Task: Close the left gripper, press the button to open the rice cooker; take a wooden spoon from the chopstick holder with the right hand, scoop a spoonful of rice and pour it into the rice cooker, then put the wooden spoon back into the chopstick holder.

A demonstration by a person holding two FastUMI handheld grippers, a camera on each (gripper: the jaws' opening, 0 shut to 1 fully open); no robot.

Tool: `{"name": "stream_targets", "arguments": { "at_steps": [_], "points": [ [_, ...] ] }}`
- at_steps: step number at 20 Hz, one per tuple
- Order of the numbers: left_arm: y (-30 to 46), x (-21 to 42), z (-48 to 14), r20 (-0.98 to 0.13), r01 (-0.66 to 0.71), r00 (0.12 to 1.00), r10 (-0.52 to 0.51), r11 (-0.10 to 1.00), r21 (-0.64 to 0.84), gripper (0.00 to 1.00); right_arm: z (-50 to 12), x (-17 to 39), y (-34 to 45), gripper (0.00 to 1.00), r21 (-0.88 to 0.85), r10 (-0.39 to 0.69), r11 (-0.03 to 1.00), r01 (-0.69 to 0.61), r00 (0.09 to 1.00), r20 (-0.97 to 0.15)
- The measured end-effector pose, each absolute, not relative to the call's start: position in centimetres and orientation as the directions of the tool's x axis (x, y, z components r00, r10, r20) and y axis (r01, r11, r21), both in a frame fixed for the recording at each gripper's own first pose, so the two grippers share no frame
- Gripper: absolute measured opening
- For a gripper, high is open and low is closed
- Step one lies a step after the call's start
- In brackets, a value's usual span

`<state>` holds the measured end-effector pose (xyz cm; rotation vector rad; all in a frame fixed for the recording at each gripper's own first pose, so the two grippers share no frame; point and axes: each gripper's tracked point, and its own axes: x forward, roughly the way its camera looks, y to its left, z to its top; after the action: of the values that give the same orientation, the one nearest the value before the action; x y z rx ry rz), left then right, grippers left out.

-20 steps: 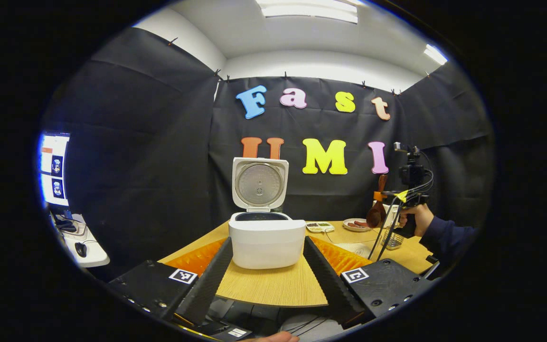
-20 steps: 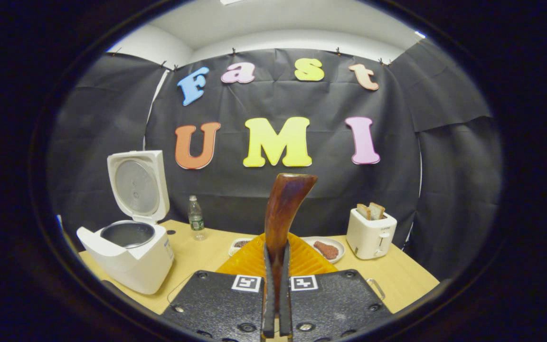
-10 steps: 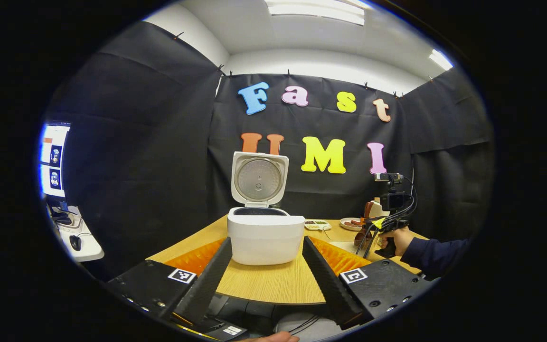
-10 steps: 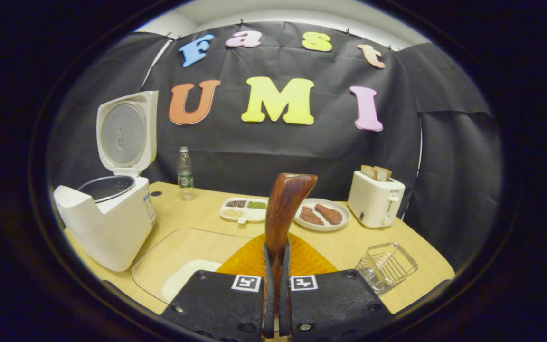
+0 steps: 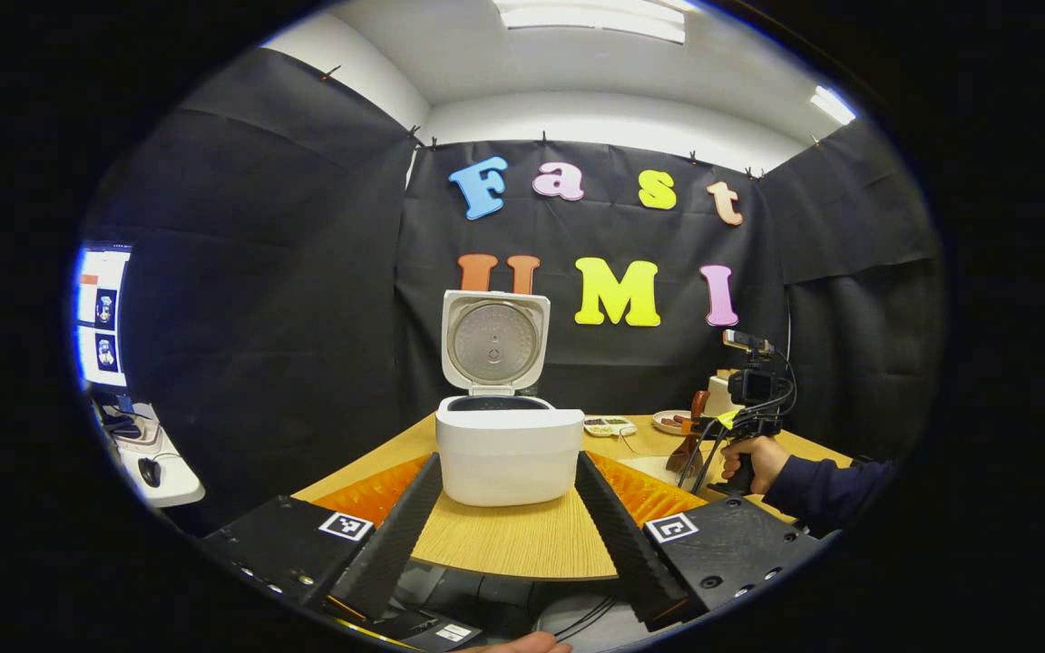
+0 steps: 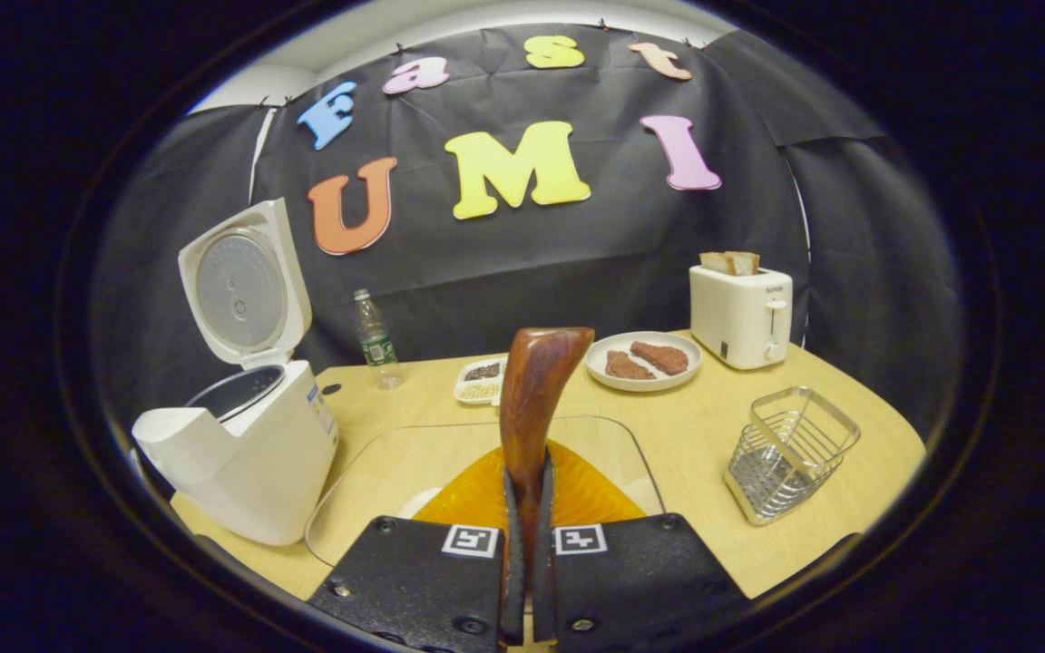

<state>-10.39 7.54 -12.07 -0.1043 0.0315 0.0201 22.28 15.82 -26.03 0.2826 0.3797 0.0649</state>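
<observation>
Beside the open rice cooker (image 6: 241,453), a wire chopstick holder (image 6: 790,453) stands empty.

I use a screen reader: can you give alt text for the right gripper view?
The right gripper is shut on a wooden spoon above a clear tray; the open rice cooker stands left, a wire holder right.

The rice cooker (image 6: 241,453) is white with a grey inner lid. The wooden spoon (image 6: 536,390) is glossy reddish brown. The table (image 6: 695,453) is pale wood-grain, the toaster (image 6: 740,313) cream, the wire basket (image 6: 790,453) silvery.
</observation>
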Motion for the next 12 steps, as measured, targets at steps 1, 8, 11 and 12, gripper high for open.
{"name": "stream_targets", "arguments": {
  "at_steps": [1,8,11,12],
  "points": [
    [7.4,-10.4,-12.3,-0.036,-0.02,0.999,0.016,0.994,-0.105,0.94,-26.0,22.2,16.5,0.09,0.313,0.134,0.95,-0.017,0.925,-0.356],
    [7.7,-10.1,-12.9,-0.057,-0.024,0.998,0.018,0.993,-0.119,0.94,-25.9,22.7,18.8,0.09,0.511,0.296,0.856,-0.081,0.887,-0.355],
    [7.8,-10.1,-13.1,-0.064,-0.029,0.998,0.021,0.992,-0.126,0.94,-26.3,23.1,17.9,0.09,0.609,0.323,0.792,-0.044,0.877,-0.356],
    [8.0,-10.1,-13.2,-0.066,-0.033,0.997,0.025,0.991,-0.127,0.94,-26.3,23.2,17.3,0.09,0.632,0.321,0.775,-0.028,0.879,-0.354]
  ]
}}
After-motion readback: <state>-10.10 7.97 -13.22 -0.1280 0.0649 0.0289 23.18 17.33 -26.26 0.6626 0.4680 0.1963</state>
